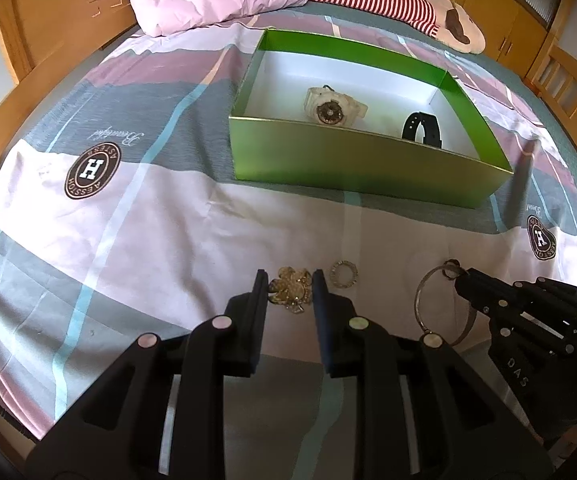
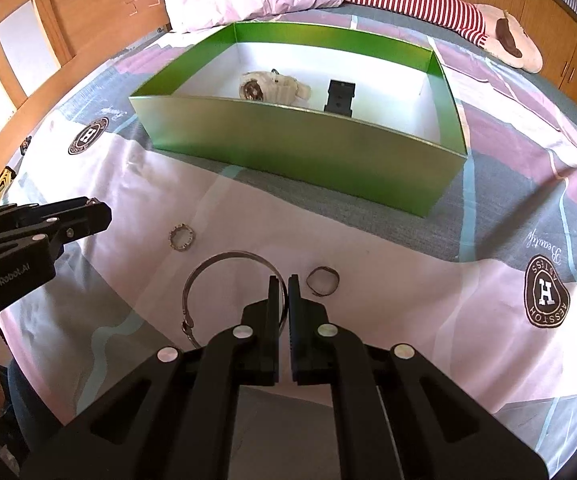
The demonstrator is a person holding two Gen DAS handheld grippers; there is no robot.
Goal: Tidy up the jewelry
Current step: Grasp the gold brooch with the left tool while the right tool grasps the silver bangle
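The left tool (image 1: 290, 280) stands spread over the bed (image 1: 128, 216), with the gold flower brooch (image 1: 291, 289) lying between its two fingers; whether the fingers touch it yet cannot be told. The right tool (image 2: 283, 282) is pressed nearly together on the thin wire of the silver bangle (image 2: 224, 258), the wire passing through the narrow slit between its fingers, though a firm pinch cannot be confirmed from here. To do this step well, I judge the left tool should settle low so the fingers flank the brooch's body, not its petals, and close slowly, since the soft sheet gives and a flat piece can slide out. The right tool would do best to lift the bangle straight up, keeping the hoop from swinging or snagging on the sheet. Just left of the right tool's fingers and a little ahead lies a studded ring (image 2: 181, 237); just right of its tips lies a plain dark ring (image 2: 323, 281); both rest on the bed, untouched. Ahead of both tools sits the open green box (image 1: 368, 160) with a white floor. In it lie a cream watch (image 1: 330, 107) and, apart from it toward the right wall, a black watch strap (image 1: 422, 128); much of the floor is bare, so there is room for the pieces yet to come.
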